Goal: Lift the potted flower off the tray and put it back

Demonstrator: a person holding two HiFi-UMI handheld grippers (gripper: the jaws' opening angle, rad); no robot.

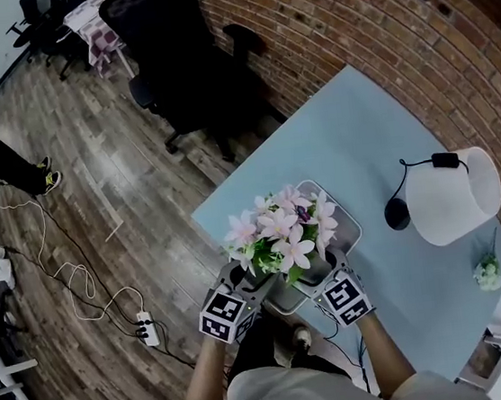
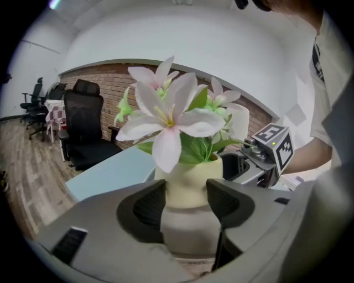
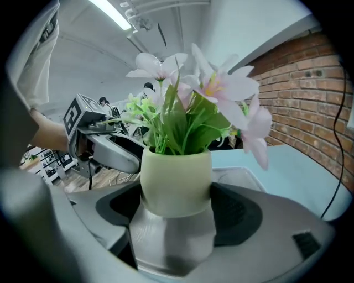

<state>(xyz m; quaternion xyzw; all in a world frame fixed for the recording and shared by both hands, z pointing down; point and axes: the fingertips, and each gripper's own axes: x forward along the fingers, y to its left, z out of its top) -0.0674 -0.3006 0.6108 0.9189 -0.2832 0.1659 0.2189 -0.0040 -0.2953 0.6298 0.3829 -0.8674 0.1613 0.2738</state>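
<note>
Blue table (image 1: 378, 133), pink lilies (image 1: 282, 231) in cream pot (image 2: 188, 176), pinched by left gripper (image 2: 186, 192), right gripper (image 3: 176, 196)

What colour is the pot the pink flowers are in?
The pot is a pale creamy yellow, plain with no pattern. It shows best in the right gripper view.

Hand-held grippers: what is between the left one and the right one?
The pot. The head view shows it between the left hand-held gripper and the right hand-held gripper; each gripper view shows the jaws closed on it.
</note>
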